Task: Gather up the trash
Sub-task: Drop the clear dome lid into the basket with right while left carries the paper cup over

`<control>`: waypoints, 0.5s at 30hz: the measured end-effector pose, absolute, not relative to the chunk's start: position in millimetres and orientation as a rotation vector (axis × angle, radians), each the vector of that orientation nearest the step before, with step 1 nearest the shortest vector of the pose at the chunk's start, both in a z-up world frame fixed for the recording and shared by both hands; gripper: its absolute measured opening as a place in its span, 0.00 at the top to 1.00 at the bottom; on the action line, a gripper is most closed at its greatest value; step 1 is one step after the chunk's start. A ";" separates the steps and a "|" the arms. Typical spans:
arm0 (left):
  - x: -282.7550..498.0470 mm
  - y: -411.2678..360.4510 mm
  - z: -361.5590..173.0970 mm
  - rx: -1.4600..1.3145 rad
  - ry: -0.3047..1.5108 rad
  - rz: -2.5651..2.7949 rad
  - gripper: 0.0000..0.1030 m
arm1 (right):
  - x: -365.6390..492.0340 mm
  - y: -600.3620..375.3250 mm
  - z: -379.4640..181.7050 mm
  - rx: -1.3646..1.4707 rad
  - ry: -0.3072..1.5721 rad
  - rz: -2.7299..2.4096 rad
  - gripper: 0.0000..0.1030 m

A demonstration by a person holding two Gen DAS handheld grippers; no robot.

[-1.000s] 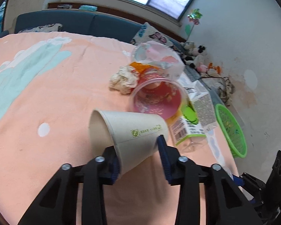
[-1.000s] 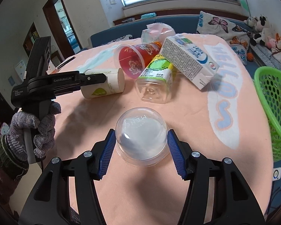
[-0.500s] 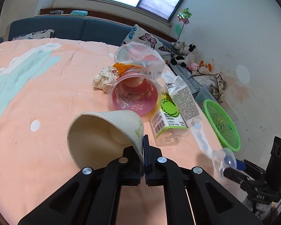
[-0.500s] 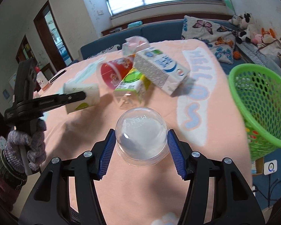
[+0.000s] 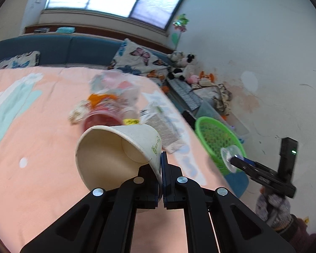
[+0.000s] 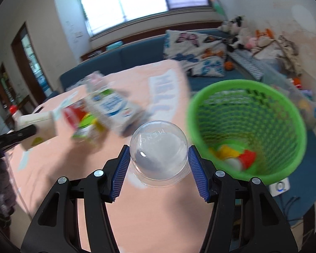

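Clear cup [image 6: 159,147] marked "MENG", clamped by right tool [image 6: 159,175]; left tool [image 5: 161,181] pinching paper cup [image 5: 118,154] wall.

The paper cup [image 5: 118,154] looks matt and off-white, its wall smooth. The dome lid [image 6: 159,147] is clear glossy plastic; beside it, the green basket [image 6: 248,130] is perforated plastic, and the tabletop [image 5: 42,126] wears soft matt peach cloth.

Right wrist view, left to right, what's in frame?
Paper cup → red cup → milk carton → clear dome lid → green basket.
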State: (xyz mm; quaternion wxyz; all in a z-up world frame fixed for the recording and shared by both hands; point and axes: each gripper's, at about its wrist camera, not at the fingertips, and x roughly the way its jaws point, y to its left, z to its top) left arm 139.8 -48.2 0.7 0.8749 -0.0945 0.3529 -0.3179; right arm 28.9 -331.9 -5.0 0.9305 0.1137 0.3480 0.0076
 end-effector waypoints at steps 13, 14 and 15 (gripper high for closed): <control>146.5 -134.9 19.3 -0.100 0.737 -0.769 0.97 | 51.9 -442.8 -32.7 0.291 0.773 -0.187 0.44; 147.0 -142.5 20.3 -0.090 0.739 -0.778 0.97 | 52.8 -447.6 -33.5 0.292 0.773 -0.192 0.44; 147.5 -154.0 21.4 -0.074 0.740 -0.792 0.97 | 53.1 -451.7 -34.4 0.296 0.773 -0.193 0.43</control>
